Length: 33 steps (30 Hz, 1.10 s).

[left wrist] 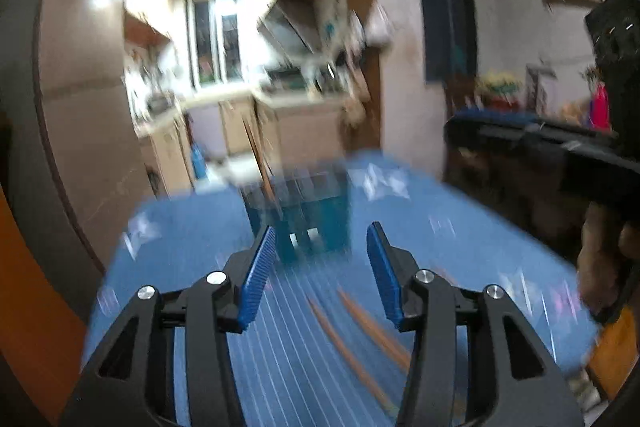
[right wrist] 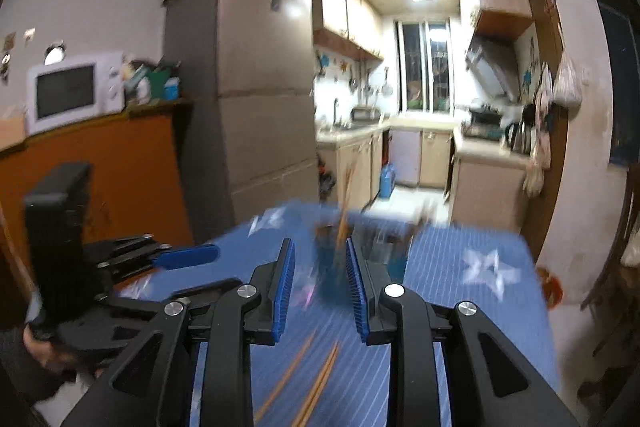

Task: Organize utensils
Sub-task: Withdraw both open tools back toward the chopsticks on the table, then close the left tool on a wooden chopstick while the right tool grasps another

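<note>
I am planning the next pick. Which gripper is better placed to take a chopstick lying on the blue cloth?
Probably the left gripper: its jaws are open wider and both loose chopsticks lie ahead between its fingers. The right gripper, empty too, has a narrower gap. Blur makes this uncertain.

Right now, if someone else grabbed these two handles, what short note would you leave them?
Left gripper: open, empty.
Right gripper: open, empty.
Both views are blurred.
Two wooden chopsticks lie loose on the blue striped tablecloth, just ahead of both grippers.
The teal utensil holder stands further back and already has sticks upright in it.
Left to do: pick up the loose chopsticks and put them in the holder.
</note>
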Motion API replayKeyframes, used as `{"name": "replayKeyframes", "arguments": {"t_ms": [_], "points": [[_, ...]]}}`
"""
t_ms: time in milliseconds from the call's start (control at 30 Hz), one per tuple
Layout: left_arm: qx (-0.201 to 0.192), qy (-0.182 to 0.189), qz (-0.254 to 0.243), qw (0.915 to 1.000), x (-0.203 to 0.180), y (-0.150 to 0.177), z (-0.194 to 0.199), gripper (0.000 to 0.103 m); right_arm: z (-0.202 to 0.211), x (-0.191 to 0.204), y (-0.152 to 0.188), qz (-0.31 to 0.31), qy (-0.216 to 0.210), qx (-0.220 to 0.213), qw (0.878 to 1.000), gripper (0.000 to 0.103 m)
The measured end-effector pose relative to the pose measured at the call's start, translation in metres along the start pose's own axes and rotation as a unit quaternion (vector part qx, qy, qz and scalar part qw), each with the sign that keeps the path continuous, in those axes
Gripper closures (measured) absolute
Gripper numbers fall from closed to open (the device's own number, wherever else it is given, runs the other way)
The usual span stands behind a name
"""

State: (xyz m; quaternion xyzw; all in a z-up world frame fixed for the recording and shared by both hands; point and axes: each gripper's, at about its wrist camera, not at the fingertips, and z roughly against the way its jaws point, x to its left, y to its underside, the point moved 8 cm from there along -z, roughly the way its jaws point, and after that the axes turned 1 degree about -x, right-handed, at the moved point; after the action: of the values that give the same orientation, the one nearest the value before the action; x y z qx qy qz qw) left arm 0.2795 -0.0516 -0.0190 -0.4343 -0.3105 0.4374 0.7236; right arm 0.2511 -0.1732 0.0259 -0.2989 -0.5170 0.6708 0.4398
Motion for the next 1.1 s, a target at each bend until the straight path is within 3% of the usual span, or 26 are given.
{"name": "replayKeyframes", "arguments": {"t_ms": [33,167,333,633,767,967,1100], "points": [[0.03,0.011,-0.001,0.9995,-0.008,0.032,-0.001,0.057,0.005,0.005,0.02,-0.002,0.001,0.011,1.0,0.075],[0.098,0.022,0.029,0.9945,-0.013,0.105,-0.007,0.057,0.02,0.021,0.119,-0.031,0.003,0.09,0.995,0.076],[0.131,0.032,0.053,0.9894,-0.017,0.146,-0.004,0.057,0.025,0.03,0.185,-0.053,0.01,0.144,0.988,0.079],[0.139,0.04,0.053,0.9881,-0.029,0.159,-0.002,0.057,0.012,0.044,0.216,-0.049,0.01,0.176,0.983,0.083],[0.142,0.043,0.054,0.9876,-0.032,0.159,-0.002,0.057,0.009,0.044,0.217,-0.054,0.012,0.176,0.983,0.09],[0.151,0.054,0.044,0.9861,-0.047,0.162,-0.007,0.057,0.002,0.049,0.218,-0.054,0.013,0.175,0.983,0.09],[0.155,0.052,0.037,0.9858,-0.052,0.165,-0.009,0.057,0.008,0.039,0.218,-0.068,0.028,0.166,0.983,0.096]]}}
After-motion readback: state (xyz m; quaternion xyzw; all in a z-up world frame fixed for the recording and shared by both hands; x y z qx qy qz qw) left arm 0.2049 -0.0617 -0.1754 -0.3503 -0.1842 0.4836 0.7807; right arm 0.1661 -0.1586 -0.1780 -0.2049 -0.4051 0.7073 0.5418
